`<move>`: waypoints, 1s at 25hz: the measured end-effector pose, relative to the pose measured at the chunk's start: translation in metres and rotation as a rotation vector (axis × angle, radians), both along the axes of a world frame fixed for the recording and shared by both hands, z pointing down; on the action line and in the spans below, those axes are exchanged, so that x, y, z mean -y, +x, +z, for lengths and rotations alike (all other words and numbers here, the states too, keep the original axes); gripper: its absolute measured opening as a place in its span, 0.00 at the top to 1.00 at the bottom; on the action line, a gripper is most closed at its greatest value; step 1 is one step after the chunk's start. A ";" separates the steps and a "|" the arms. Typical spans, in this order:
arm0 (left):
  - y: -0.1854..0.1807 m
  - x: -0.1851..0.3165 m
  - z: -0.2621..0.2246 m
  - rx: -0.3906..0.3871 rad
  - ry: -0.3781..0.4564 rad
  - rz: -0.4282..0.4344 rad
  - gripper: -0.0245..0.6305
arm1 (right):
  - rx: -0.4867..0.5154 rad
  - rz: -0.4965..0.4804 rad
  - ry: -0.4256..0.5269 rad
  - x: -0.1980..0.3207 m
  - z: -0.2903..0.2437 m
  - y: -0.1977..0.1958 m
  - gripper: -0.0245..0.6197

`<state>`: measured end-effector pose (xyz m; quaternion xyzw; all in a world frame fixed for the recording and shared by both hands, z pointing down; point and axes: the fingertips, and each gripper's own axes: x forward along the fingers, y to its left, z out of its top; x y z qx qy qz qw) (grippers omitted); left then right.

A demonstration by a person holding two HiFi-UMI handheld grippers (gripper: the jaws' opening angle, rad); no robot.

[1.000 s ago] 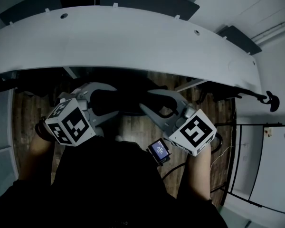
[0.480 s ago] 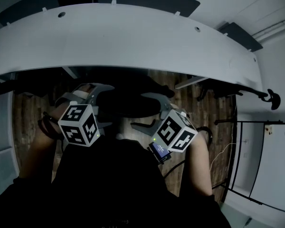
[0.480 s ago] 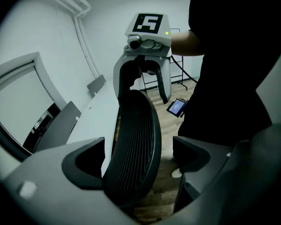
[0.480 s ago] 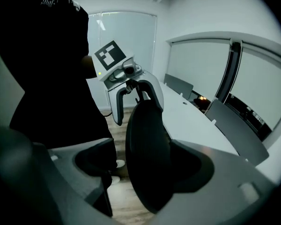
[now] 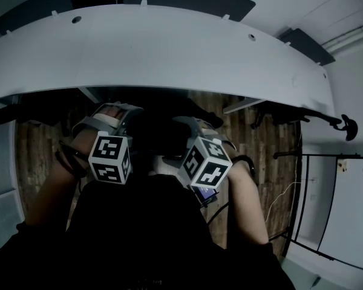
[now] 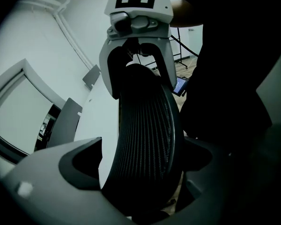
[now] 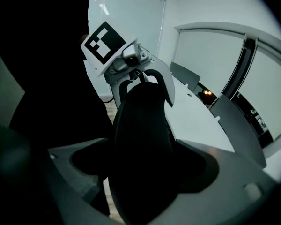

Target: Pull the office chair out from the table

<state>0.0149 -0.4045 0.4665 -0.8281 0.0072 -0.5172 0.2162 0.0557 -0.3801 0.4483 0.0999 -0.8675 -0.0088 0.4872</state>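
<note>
My left gripper [image 5: 115, 115] and right gripper [image 5: 199, 128] are each clamped on the office chair's mesh backrest [image 6: 145, 144], one at either side edge, so that a pull should come evenly and the chair should not swivel. In each gripper view the backrest fills the gap between the jaws, with the other gripper across from it. The chair stands just in front of me, its seat under the curved white table [image 5: 169, 53]. I judge the grip set and the pull not yet made.

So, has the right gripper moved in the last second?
Yes. The right gripper moved left along the white table's edge, in towards the left gripper and the chair back.
</note>
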 end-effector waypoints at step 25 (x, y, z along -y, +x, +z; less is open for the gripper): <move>0.005 -0.022 0.027 0.112 0.023 0.208 0.37 | -0.104 -0.094 -0.155 -0.014 0.036 -0.003 0.26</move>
